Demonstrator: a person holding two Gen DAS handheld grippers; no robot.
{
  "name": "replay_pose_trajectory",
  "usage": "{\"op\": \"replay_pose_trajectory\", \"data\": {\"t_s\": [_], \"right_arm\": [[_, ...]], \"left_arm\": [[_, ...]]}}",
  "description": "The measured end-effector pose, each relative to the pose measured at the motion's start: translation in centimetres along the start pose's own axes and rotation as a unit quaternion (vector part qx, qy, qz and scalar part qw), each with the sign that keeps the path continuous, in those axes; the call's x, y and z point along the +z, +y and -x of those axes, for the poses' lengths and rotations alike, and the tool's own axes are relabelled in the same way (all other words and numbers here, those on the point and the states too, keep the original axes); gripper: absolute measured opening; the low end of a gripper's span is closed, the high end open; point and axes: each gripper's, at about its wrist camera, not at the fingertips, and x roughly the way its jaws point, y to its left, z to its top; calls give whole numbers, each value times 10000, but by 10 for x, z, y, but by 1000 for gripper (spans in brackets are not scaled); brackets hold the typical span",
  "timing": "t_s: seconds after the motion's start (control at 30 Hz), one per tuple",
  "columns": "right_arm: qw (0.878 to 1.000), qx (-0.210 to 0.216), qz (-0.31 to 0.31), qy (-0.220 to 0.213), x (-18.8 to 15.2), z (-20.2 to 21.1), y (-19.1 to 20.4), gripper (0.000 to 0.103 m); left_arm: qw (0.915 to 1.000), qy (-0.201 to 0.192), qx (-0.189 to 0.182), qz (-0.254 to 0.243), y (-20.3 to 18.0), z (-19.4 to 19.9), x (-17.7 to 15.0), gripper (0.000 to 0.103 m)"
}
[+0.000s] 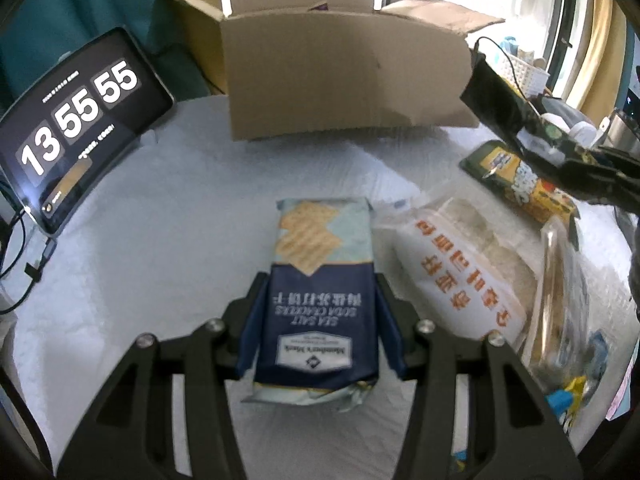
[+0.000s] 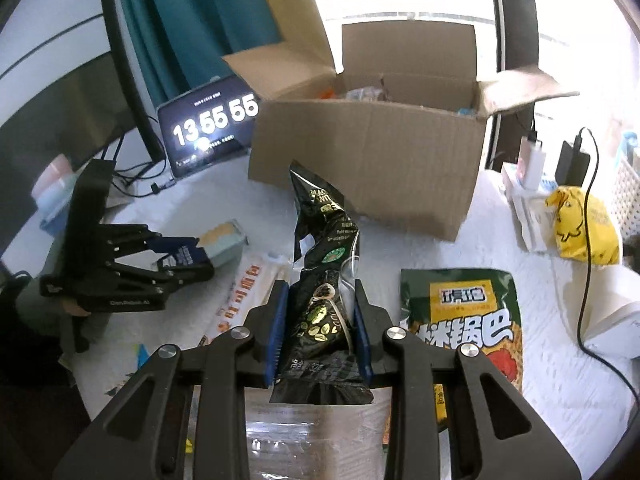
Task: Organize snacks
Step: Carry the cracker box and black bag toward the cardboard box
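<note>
My left gripper (image 1: 320, 316) is shut on a blue and pale soda cracker pack (image 1: 324, 272) that rests on the white table; the pack and gripper also show in the right wrist view (image 2: 188, 256). My right gripper (image 2: 320, 328) is shut on a crumpled black snack bag (image 2: 324, 280) and holds it above the table; it also shows at the right of the left wrist view (image 1: 500, 100). An open cardboard box (image 1: 344, 76) stands at the back, with several items inside (image 2: 368, 94). A white bread bag with orange lettering (image 1: 460, 264) lies right of the crackers.
A green and yellow snack bag (image 2: 460, 308) lies at the right. A clear plastic package (image 1: 560, 280) lies near the bread. A tablet clock (image 1: 76, 128) stands at the back left. A yellow bag (image 2: 580, 224), chargers and cables sit at the far right.
</note>
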Motion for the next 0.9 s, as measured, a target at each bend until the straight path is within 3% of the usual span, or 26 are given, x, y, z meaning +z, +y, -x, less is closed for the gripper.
{"op": "replay_pose_trajectory", "data": {"t_s": [0.9], "right_arm": [[9985,-298,-43,-460,26,37,-16,32]], "left_arm": [[9975,-660,-188,-150,-18,44,46,51]]}}
